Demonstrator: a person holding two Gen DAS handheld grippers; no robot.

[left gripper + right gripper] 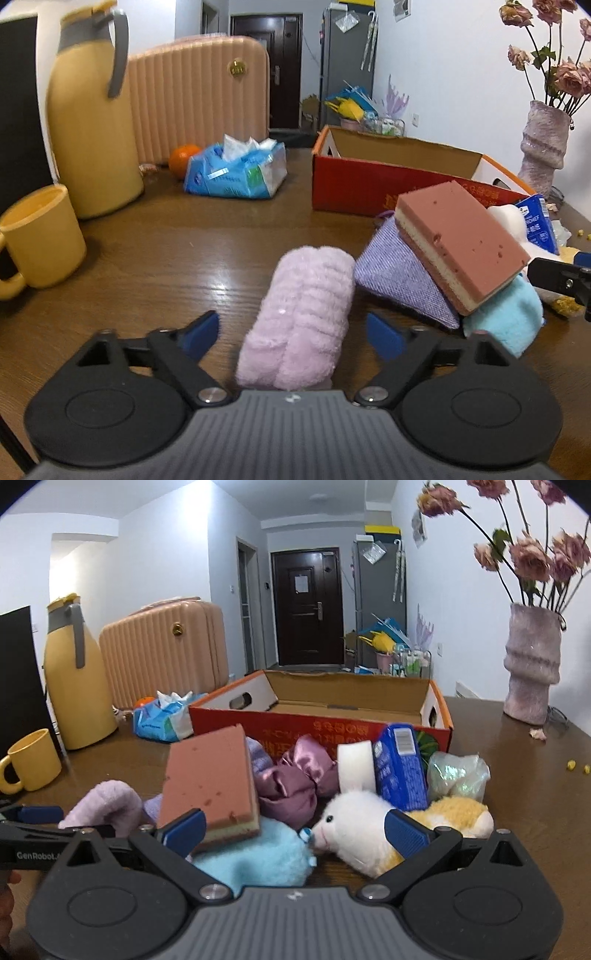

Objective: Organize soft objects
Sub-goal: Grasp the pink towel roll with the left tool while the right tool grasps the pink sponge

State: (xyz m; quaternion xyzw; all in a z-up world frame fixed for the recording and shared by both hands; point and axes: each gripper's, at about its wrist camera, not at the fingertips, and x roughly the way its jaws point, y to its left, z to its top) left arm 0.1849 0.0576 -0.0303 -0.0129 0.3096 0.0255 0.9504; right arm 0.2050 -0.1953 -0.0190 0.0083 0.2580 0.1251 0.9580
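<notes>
Left wrist view: wooden table (155, 251) fills frame; open red cardboard box (369, 184) at upper right. Rolled pink towel (299, 317) lies lower centre between spread fingers of left gripper (291, 332), untouched. Pink sponge (461, 240) leans on purple pouch (402, 277) at right. Right wrist view: right gripper (295, 830) spread wide over blue fluffy cloth (258, 853) and white plush toy (354, 827), lower centre, gripping nothing.

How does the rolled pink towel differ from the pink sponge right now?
The pink towel is fluffy, pale lilac-pink and lies on the table between the open left gripper's fingers. The pink sponge is a smooth, layered, darker slab, tilted atop the pile. Neither is in the box.
</notes>
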